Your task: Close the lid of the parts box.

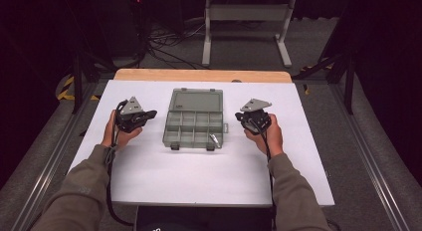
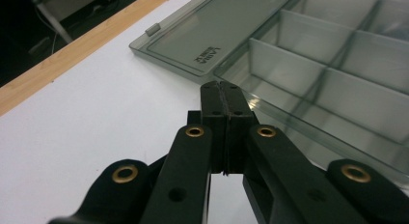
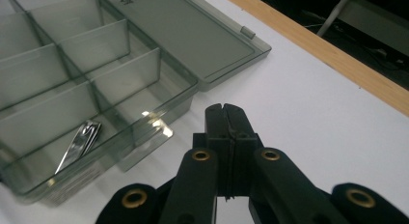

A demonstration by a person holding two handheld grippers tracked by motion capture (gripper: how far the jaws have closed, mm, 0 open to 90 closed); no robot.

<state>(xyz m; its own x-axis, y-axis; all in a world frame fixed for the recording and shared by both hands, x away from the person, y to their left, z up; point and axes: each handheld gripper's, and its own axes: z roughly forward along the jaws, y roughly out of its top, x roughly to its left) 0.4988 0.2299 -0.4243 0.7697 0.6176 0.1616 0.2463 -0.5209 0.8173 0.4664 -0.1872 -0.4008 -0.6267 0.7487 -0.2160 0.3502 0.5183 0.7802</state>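
While it lies open in the middle of the white table (image 1: pixel 199 176), the see-through grey plastic box (image 1: pixel 194 119) shows many little compartments, and a shiny metal nail clipper (image 3: pixel 79 143) sits in a corner one. The left claw (image 1: pixel 149 113) and right claw (image 1: pixel 239 116) flank it, both squeezed shut and empty. The box edges are cut off up close.

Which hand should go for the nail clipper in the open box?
Right, probably. The nail clipper lies in the compartment box's near corner on the right tongs' side, close ahead of them. The left tongs, also shut and empty, would have to cross the box.
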